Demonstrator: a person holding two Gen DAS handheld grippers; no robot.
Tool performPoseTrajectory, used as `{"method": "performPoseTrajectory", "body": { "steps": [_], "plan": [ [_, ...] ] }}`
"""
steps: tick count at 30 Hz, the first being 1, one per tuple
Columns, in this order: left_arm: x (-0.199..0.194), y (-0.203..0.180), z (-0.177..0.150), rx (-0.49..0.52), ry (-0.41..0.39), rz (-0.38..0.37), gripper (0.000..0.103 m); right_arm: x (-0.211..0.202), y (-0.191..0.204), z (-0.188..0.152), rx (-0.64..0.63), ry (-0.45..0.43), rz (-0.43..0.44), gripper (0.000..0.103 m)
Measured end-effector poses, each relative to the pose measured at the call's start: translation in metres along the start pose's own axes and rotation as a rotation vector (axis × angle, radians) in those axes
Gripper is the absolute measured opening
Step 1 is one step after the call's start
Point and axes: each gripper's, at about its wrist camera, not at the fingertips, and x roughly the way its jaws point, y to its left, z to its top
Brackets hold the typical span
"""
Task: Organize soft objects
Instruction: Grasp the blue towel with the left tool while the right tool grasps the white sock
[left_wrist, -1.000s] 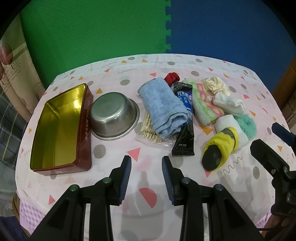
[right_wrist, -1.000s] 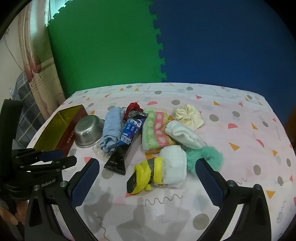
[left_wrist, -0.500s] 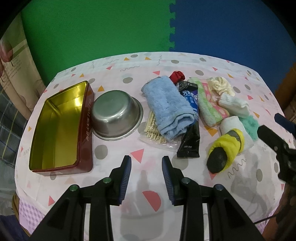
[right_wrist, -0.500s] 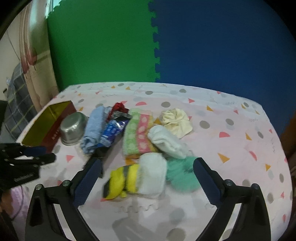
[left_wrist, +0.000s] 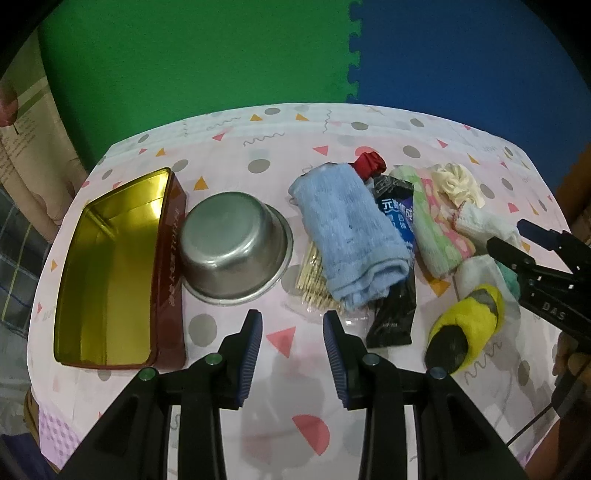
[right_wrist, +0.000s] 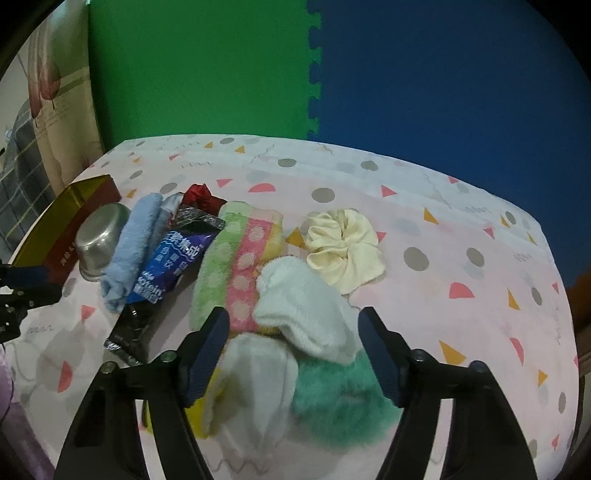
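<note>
Tin (left_wrist: 110, 273): sitting open and empty at the left of the left wrist frame, touching the upturned steel bowl (left_wrist: 234, 251) beside it; you are likely meaning it as the place for the soft things.
Left gripper (left_wrist: 292, 345): you are holding it partly open over bare counter (left_wrist: 258, 144) at bottom centre, with nothing between its jaws.
Blue towel (left_wrist: 351, 232): lying rolled at centre, partly covering a bag of toothpicks (left_wrist: 314, 277) and pressing against the dark snack packet (left_wrist: 397, 254); if you are lifting the towel, these hard items may be dragging along.
Soft pile: in the right wrist frame, the striped cloth (right_wrist: 236, 266), white sock (right_wrist: 306, 310), cream scrunchie (right_wrist: 345, 249), green fluffy piece (right_wrist: 340, 398) and the yellow-and-white sock (right_wrist: 255, 380) are overlapping at centre and bottom.
Right gripper (right_wrist: 293, 347): its jaws are closing around the white sock, pads not yet pressing on it.
Risk: because the pieces are overlapping, you may be pinching two at once, or catching only a loose fold that slips out.
</note>
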Motion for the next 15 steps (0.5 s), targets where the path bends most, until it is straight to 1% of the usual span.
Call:
{"method": "performPoseTrajectory", "body": {
  "steps": [1, 3, 5, 7, 8, 13, 15],
  "plan": [
    [0.001, -0.001, 0.002, 0.001, 0.001, -0.001, 0.035, 0.003, -0.001, 0.001, 0.000, 0.003, -0.001, 0.068],
    [0.004, -0.002, 0.005, 0.005, 0.003, 0.001, 0.035, 0.009, -0.003, 0.000, 0.001, 0.005, -0.004, 0.062],
    [0.006, -0.002, 0.009, 0.006, 0.006, -0.003, 0.035, 0.016, -0.005, 0.000, 0.004, 0.017, 0.003, 0.052],
    [0.009, -0.004, 0.013, 0.005, 0.014, -0.010, 0.035, 0.020, -0.006, -0.001, 0.008, 0.022, 0.009, 0.050],
    [0.010, -0.005, 0.015, 0.006, 0.016, -0.009, 0.035, 0.021, -0.006, -0.002, 0.009, 0.022, 0.013, 0.044],
    [0.012, -0.013, 0.024, 0.020, 0.004, -0.016, 0.035, 0.017, -0.011, -0.004, 0.037, -0.009, 0.022, 0.027],
    [0.012, -0.017, 0.029, 0.022, 0.004, -0.035, 0.035, 0.010, -0.016, -0.005, 0.063, -0.030, 0.026, 0.027]
  ]
}}
